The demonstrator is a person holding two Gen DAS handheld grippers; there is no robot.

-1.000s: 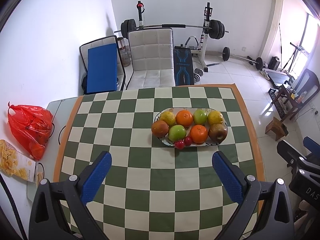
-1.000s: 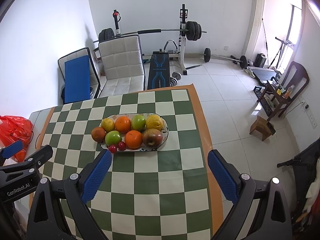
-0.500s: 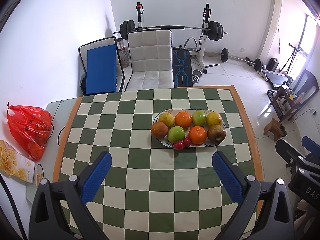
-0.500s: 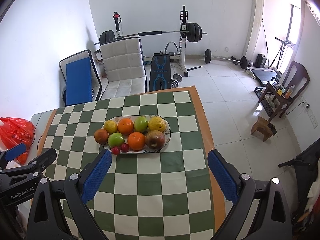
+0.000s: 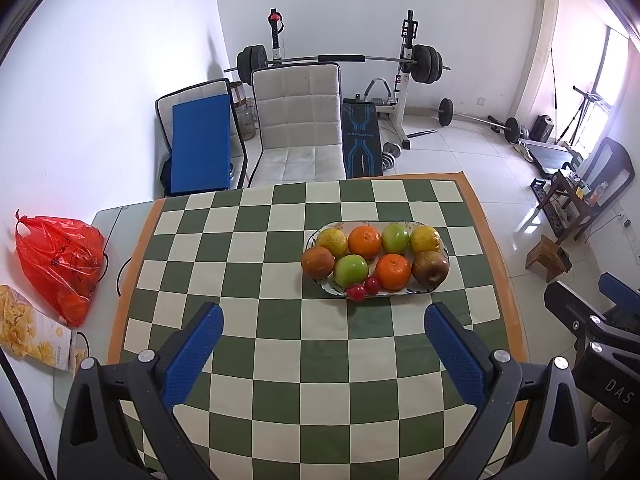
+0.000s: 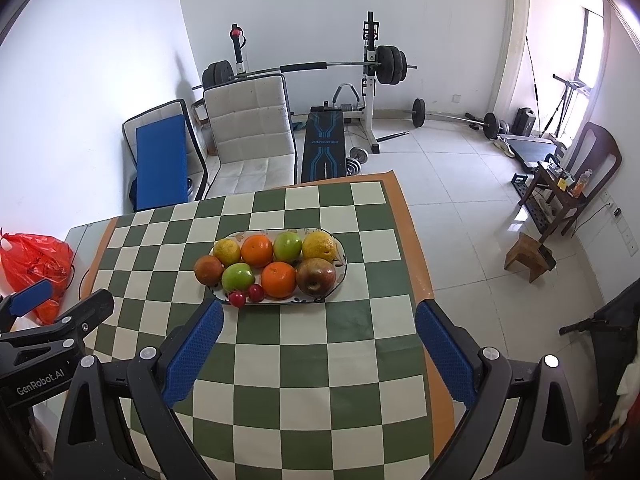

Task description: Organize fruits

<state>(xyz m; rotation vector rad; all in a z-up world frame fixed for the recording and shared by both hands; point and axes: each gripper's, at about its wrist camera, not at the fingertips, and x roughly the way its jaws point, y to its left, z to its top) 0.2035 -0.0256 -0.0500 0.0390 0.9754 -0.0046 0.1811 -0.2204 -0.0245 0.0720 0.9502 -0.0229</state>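
An oval plate (image 5: 316,236) (image 6: 342,254) on the green-and-white checkered tablecloth holds several fruits in two rows: oranges (image 5: 364,241) (image 6: 279,273), green apples (image 5: 350,270) (image 6: 237,276), yellow citrus (image 5: 425,239), a brown-red apple (image 5: 430,267) (image 6: 316,276) and a reddish fruit (image 5: 317,262). Two small red fruits (image 5: 363,289) (image 6: 246,296) lie at its front rim. My left gripper (image 5: 323,340) and right gripper (image 6: 319,334) are both open and empty, held above the table in front of the plate.
A red plastic bag (image 5: 60,256) (image 6: 32,260) and a snack box (image 5: 32,336) lie at the table's left edge. A white chair (image 5: 300,120) and a blue-cushioned chair (image 5: 200,144) stand behind the table. A weight bench and barbell (image 5: 340,58) stand by the far wall.
Both grippers have drawn back and risen slightly, so the plate sits a little farther off in both views. Both stay open. The fruits have not moved.
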